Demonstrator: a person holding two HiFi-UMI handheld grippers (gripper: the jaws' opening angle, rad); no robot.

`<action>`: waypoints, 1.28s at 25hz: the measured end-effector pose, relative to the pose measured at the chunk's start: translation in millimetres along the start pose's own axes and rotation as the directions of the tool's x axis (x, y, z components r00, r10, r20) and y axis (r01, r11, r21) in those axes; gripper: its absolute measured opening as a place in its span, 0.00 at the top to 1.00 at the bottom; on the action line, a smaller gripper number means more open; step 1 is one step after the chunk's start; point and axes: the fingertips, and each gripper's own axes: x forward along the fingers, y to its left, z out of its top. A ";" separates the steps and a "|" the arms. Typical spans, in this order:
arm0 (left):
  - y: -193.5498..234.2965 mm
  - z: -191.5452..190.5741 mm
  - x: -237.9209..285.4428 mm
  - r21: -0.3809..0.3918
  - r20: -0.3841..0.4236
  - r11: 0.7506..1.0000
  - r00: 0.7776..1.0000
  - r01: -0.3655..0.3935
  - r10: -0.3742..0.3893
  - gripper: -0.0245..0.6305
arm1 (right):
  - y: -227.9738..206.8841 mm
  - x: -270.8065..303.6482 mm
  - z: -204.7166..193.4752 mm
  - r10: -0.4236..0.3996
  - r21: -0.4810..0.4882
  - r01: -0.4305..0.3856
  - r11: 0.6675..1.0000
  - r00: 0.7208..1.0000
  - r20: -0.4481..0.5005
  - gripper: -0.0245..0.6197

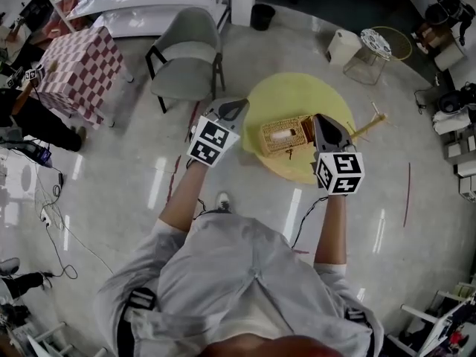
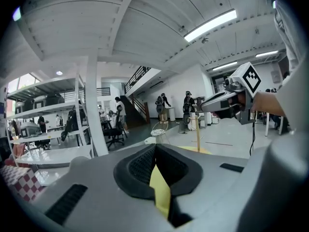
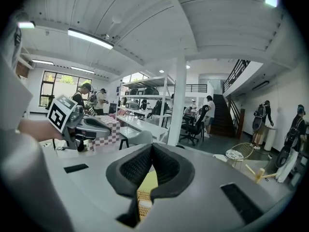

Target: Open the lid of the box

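A small wicker box (image 1: 286, 134) with its lid down sits on a round yellow table (image 1: 297, 91). My left gripper (image 1: 238, 106) hangs at the table's left edge, a little left of the box, jaws shut and nothing between them. My right gripper (image 1: 320, 119) is just right of the box, above the table, also shut and empty. In the left gripper view the closed jaws (image 2: 155, 148) show yellow table below them. In the right gripper view the closed jaws (image 3: 152, 148) show a strip of the wicker box (image 3: 142, 199) below them.
A grey chair (image 1: 186, 47) stands left of the table, with a checked table (image 1: 78, 69) beyond it. A wooden stick (image 1: 366, 127) juts over the table's right edge. A wire stool (image 1: 374, 47) and a white cylinder (image 1: 343, 47) stand at the back right. Cables (image 1: 52, 222) lie on the floor at left.
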 end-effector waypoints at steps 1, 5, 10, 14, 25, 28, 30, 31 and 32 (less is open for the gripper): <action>9.0 -0.1 5.5 0.000 0.000 1.000 1.000 0.008 -0.008 0.92 | -0.7 10.8 1.0 -0.004 0.006 0.004 1.000 1.000 -0.005 0.93; 35.1 -2.3 25.9 -0.001 -0.006 0.999 0.999 0.041 -0.041 0.92 | -5.8 45.9 3.1 -0.018 0.025 0.019 1.000 0.999 -0.029 0.93; 43.1 -15.9 50.4 -0.019 -0.035 0.997 0.997 0.073 -0.073 0.92 | -16.1 66.1 -10.9 -0.020 0.053 0.024 0.998 0.997 -0.068 0.92; 37.2 -29.3 72.8 -0.046 -0.060 0.996 0.995 0.078 -0.080 0.92 | -31.9 77.1 -36.9 0.005 0.081 0.004 0.997 0.994 -0.113 0.92; 3.4 -97.5 122.0 -0.168 -0.198 0.984 0.976 0.055 -0.088 0.92 | -58.0 104.6 -127.6 0.123 0.160 -0.081 0.984 0.954 -0.274 0.82; -5.9 -119.1 129.7 -0.189 -0.232 0.981 0.968 0.052 -0.096 0.92 | -56.3 105.8 -159.5 0.148 0.188 -0.090 0.978 0.936 -0.319 0.79; -13.4 -133.2 131.4 -0.206 -0.256 0.977 0.961 0.047 -0.101 0.92 | -52.8 103.7 -180.3 0.166 0.211 -0.095 0.973 0.921 -0.351 0.77; -17.3 -139.3 132.4 -0.213 -0.267 0.976 0.958 0.047 -0.104 0.92 | -51.3 102.6 -189.7 0.174 0.220 -0.096 0.971 0.914 -0.367 0.77; -21.2 -144.8 133.6 -0.219 -0.276 0.975 0.955 0.047 -0.109 0.92 | -50.2 101.8 -198.3 0.180 0.226 -0.097 0.969 0.907 -0.382 0.76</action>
